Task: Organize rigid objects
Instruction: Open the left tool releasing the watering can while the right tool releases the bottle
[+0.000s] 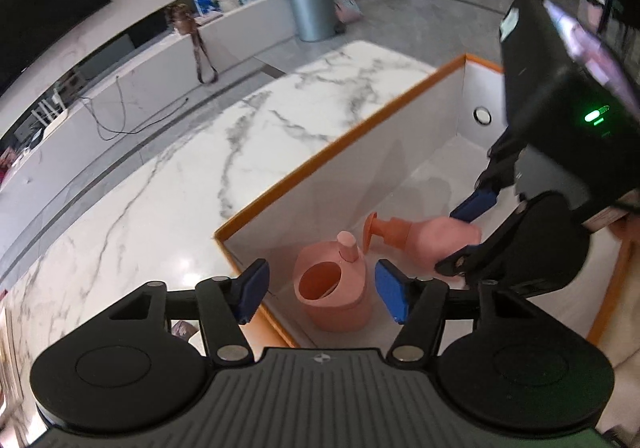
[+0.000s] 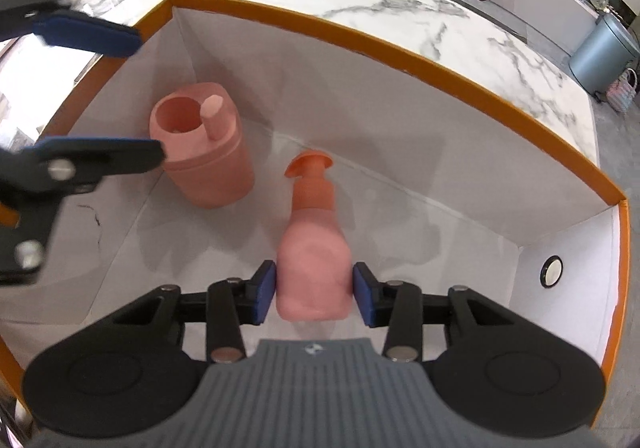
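A white box with an orange rim [image 1: 340, 146] [image 2: 400, 60] stands on the marble table. Inside it, a pink holder with a round hole and a peg [image 1: 332, 292] [image 2: 204, 152] stands upright near one corner. My left gripper [image 1: 323, 292] [image 2: 146, 98] hovers over the holder, open, its blue pads clear of it. A pink pump bottle [image 1: 436, 238] [image 2: 314, 272] lies tilted on the box floor with its pump head pointing toward the far wall. My right gripper [image 2: 314, 298] [image 1: 456, 238] is shut on the bottle's body, a blue pad on each side.
The marble tabletop [image 1: 200, 168] stretches beyond the box's long wall. A round metal eyelet [image 1: 482, 115] [image 2: 551, 271] sits in the box's end wall. On the floor behind stand a grey bin [image 1: 310, 4], a low white console with clutter and a water jug.
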`<state>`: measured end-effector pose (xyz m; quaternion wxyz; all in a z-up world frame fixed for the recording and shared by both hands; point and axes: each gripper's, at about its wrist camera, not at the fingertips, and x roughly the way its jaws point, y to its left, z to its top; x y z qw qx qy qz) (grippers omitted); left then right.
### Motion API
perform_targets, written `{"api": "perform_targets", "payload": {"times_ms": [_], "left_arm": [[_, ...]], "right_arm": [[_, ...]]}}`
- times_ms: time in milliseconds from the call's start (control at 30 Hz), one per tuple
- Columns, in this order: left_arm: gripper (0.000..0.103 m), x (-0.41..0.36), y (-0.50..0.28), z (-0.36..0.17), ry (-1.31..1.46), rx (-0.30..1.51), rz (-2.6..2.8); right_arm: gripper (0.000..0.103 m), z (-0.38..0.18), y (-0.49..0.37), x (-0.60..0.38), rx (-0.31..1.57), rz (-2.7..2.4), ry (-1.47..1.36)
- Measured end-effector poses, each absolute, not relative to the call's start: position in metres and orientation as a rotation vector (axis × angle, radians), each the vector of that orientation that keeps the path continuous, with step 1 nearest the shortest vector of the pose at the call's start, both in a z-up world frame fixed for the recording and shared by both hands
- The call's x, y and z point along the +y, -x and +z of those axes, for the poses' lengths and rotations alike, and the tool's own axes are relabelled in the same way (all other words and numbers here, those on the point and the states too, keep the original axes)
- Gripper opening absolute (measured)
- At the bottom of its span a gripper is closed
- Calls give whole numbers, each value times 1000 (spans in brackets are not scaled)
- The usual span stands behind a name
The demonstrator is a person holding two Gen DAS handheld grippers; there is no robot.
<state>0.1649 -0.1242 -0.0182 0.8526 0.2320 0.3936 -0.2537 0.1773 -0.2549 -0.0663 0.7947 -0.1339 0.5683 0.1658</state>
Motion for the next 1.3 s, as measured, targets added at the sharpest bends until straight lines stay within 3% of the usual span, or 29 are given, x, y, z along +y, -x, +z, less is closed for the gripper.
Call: {"api": "perform_targets", "payload": {"times_ms": [300, 433, 767, 867, 1300], "left_arm": [[70, -106, -162, -8, -425, 846, -469], [62, -96, -163, -16, -400, 885, -459], [61, -81, -161, -28, -317, 923, -465], [61, -77, -158, -26, -288, 914, -463], [61, -52, -129, -9, -168, 842, -426]], "right_arm": [[42, -68, -182, -241, 1216, 316, 222], [42, -69, -186, -233, 1220, 305, 171], [43, -66, -183, -223, 1209, 292, 129], [51, -60, -178, -222, 1171, 271, 167], [55, -23, -126, -232, 927, 189, 140]]}}
